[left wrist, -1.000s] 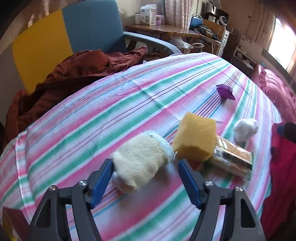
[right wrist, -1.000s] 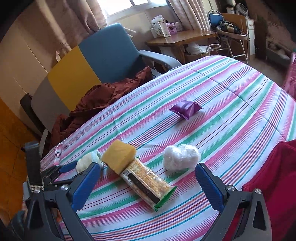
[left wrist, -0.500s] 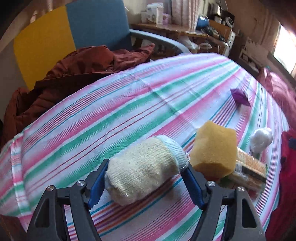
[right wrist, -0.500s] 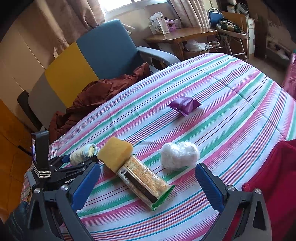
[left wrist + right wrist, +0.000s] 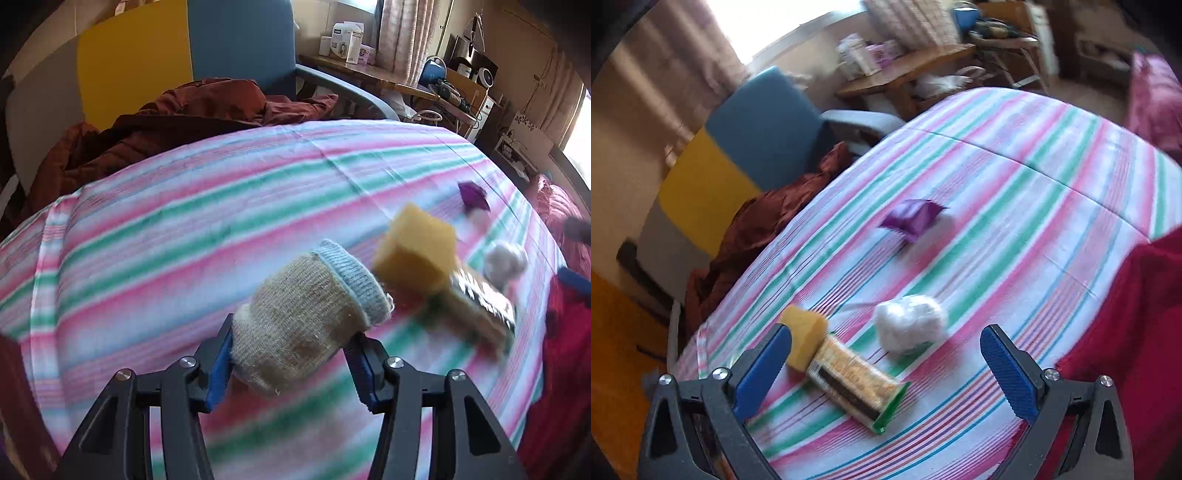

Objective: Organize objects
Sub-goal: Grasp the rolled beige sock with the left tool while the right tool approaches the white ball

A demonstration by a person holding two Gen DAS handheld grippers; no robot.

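Left gripper [image 5: 290, 354] clamps the rolled beige knitted sock [image 5: 306, 321], yellow sponge block [image 5: 417, 251] at two o'clock, presumably for sorting; right gripper [image 5: 886, 363] gapes wide.

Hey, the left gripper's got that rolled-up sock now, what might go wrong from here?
1. The left gripper pinches the rolled sock only at its near end; most of it sticks out past the jaws, so it might sag or slip.
2. The yellow sponge sits close beside the sock's cuff and leans on the snack packet; a sideways swing could knock it over.
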